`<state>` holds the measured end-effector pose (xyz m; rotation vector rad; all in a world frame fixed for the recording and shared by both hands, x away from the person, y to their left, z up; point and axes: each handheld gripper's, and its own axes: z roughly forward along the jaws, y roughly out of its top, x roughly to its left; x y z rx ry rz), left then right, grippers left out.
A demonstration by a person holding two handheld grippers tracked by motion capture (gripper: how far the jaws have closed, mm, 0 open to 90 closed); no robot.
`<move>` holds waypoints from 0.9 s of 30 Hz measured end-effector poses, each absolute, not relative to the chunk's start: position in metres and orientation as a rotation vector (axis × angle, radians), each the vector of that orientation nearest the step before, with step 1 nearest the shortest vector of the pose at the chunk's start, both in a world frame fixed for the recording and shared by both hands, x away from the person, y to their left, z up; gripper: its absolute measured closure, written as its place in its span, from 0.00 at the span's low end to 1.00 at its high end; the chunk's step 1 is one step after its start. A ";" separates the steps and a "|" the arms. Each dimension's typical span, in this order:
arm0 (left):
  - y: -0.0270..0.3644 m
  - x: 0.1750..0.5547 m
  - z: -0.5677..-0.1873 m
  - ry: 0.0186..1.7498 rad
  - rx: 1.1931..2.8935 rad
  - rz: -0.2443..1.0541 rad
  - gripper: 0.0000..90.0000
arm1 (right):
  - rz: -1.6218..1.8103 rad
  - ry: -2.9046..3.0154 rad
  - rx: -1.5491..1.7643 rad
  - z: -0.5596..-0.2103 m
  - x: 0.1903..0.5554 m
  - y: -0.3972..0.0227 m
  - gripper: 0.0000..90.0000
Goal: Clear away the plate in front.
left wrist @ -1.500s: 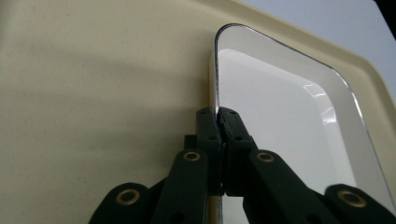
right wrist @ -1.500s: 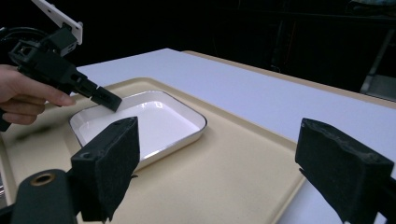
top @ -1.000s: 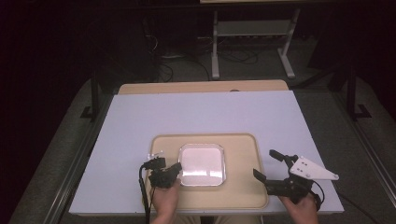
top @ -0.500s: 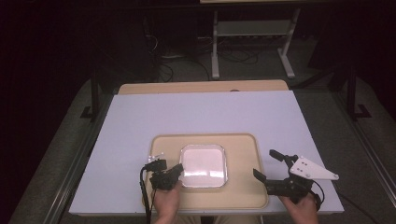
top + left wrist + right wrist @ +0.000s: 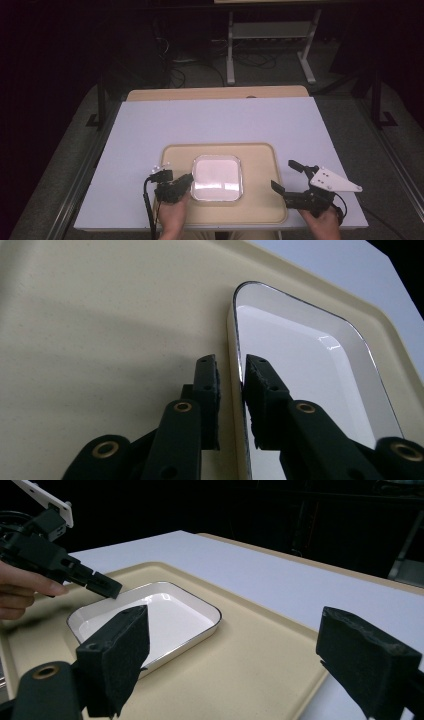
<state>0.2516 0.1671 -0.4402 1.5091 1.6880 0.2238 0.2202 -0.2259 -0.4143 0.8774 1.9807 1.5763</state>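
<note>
A white square dish [image 5: 217,177] with a dark rim sits in the middle of a beige tray [image 5: 260,160]. My left gripper [image 5: 186,181] is at the dish's near left edge. In the left gripper view its jaws [image 5: 232,365] straddle the dish's [image 5: 310,370] rim, one pad outside and one inside, pressed close on it. My right gripper [image 5: 284,175] hovers wide open over the tray's right edge with nothing between its pads. In the right gripper view, the dish [image 5: 150,612] lies flat on the tray [image 5: 250,655] beyond the open jaws [image 5: 235,645], with the left gripper [image 5: 107,587] at its far rim.
The tray lies on a pale blue-white table top [image 5: 215,125] near its front edge. A wooden strip [image 5: 215,93] runs along the table's back. Beyond it, a dark floor holds a metal stand [image 5: 270,35] and cables.
The left gripper has crept slightly forward and right onto the dish's rim. The right gripper has stayed in place.
</note>
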 end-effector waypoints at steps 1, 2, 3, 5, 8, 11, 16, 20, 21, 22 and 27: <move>0.168 0.251 -0.439 1.681 1.514 0.232 0.82 | 1.577 1.980 0.878 -0.414 0.220 -0.226 0.14; 0.168 0.251 -0.439 1.676 1.518 0.232 0.82 | 1.576 1.980 0.879 -0.415 0.220 -0.226 0.14; 0.168 0.251 -0.438 1.670 1.519 0.235 0.82 | 1.576 1.981 0.882 -0.415 0.220 -0.226 0.14; 0.170 0.252 -0.437 1.644 1.524 0.229 0.79 | 1.574 1.986 0.884 -0.416 0.221 -0.226 0.14; 0.173 0.251 -0.434 1.611 1.541 0.245 0.76 | 1.570 1.986 0.884 -0.416 0.221 -0.227 0.14; 0.175 0.250 -0.432 1.578 1.561 0.252 0.73 | 1.569 1.985 0.887 -0.415 0.221 -0.227 0.14; 0.175 0.250 -0.431 1.535 1.588 0.240 0.69 | 1.565 1.988 0.884 -0.416 0.222 -0.225 0.14; 0.176 0.253 -0.429 1.489 1.610 0.263 0.69 | 1.559 1.994 0.886 -0.416 0.222 -0.225 0.14; 0.177 0.254 -0.428 1.475 1.613 0.262 0.68 | 1.560 1.994 0.887 -0.416 0.222 -0.225 0.14; 0.177 0.254 -0.427 1.462 1.622 0.268 0.67 | 1.560 1.995 0.887 -0.416 0.222 -0.225 0.14; 0.179 0.256 -0.421 1.397 1.657 0.279 0.65 | 1.558 1.994 0.891 -0.417 0.223 -0.226 0.14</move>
